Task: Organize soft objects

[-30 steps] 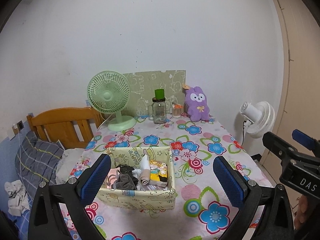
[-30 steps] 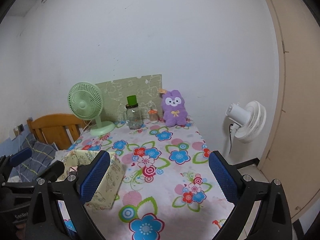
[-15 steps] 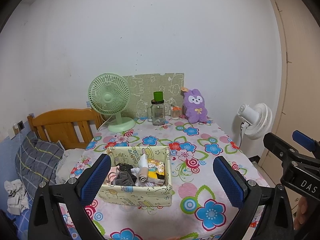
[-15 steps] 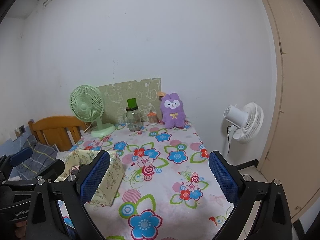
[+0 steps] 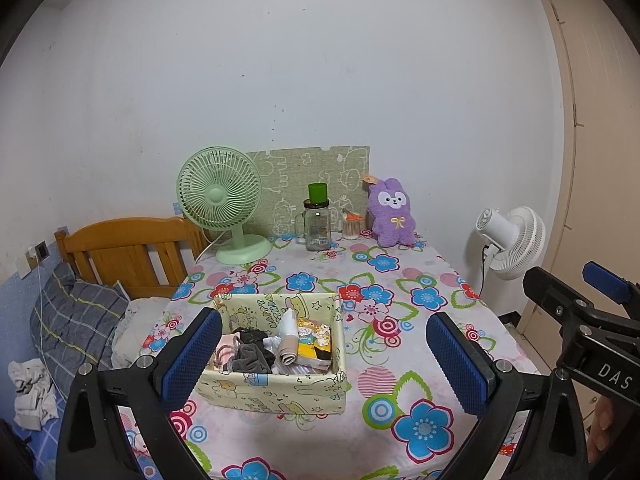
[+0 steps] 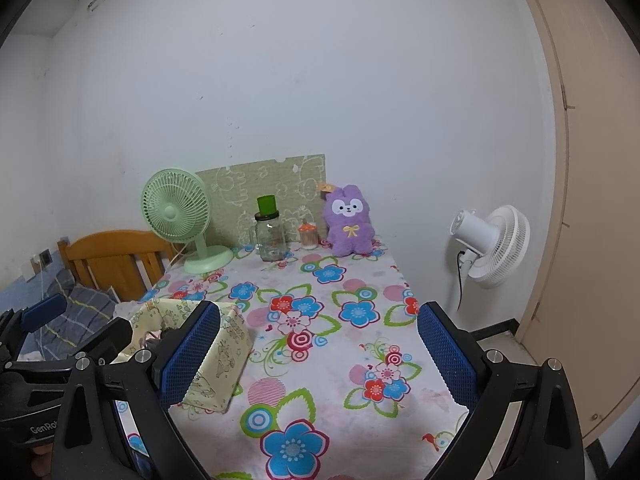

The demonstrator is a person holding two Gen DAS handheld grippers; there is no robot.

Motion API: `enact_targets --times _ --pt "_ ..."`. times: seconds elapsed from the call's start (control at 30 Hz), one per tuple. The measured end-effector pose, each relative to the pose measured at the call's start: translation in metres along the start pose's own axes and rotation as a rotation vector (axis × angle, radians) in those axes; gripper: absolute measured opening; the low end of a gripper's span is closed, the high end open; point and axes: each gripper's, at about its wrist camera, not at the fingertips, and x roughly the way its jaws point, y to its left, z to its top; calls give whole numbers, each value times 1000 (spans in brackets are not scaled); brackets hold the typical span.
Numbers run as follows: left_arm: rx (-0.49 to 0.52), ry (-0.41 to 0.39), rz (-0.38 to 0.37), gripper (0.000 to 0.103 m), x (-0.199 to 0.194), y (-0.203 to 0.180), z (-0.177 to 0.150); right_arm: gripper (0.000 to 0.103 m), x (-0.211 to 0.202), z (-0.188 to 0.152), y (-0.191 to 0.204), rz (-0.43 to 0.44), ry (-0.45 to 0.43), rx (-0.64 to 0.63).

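A pale yellow fabric box [image 5: 276, 388] sits on the flowered table near its front left. It holds several folded soft items, grey, black, white and yellow [image 5: 276, 346]. In the right wrist view only the box's side [image 6: 218, 356] shows. A purple plush rabbit [image 5: 391, 213] stands at the back of the table against the wall; it also shows in the right wrist view [image 6: 349, 222]. My left gripper [image 5: 326, 356] is open and empty, held back above the box. My right gripper [image 6: 318, 356] is open and empty over the table's front.
A green desk fan [image 5: 224, 204], a glass jar with a green lid [image 5: 317, 222] and a small cup [image 5: 351, 227] line the back edge. A white fan [image 5: 512, 240] stands right of the table. A wooden headboard [image 5: 128, 252] and bedding lie left.
Both grippers have drawn back and up from the table, so the box and the back row look smaller and farther. Both stay open and empty.
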Motion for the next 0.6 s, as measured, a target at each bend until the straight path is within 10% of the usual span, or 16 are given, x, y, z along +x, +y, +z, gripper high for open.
enact_targets --times 0.6 --pt "-3 3 -6 103 1 2 1 100 3 -1 2 4 5 4"
